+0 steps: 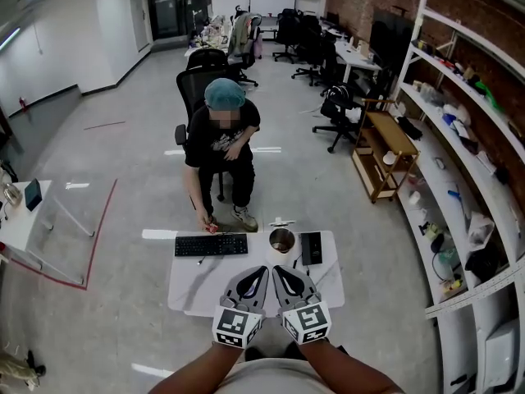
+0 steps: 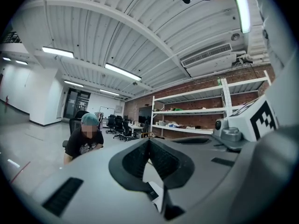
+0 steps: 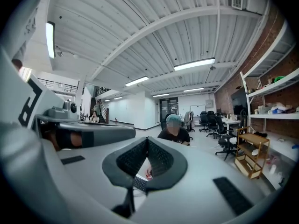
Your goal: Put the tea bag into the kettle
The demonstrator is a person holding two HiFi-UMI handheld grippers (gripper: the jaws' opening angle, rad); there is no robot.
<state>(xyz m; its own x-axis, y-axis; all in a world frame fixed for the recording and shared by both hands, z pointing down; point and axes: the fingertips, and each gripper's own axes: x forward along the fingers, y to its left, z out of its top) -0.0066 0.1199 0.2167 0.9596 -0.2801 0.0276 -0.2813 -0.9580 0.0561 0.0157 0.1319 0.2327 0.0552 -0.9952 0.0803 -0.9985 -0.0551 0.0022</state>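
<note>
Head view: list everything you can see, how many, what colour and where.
table: one, white, bottom centre
keyboard: one, black, far left of the table
kettle: one, metallic, open-topped, right of the keyboard
flat device: one, black, right of the kettle
seated person: one, black shirt, teal cap, beyond the table
office chairs: several, black, behind that person and at the far desks
trolley: one, wooden, right
shelving: one run, white, along the brick wall
left tongs: grey, shut, empty, over the table's near edge
right tongs: grey, shut, empty, beside the left
</note>
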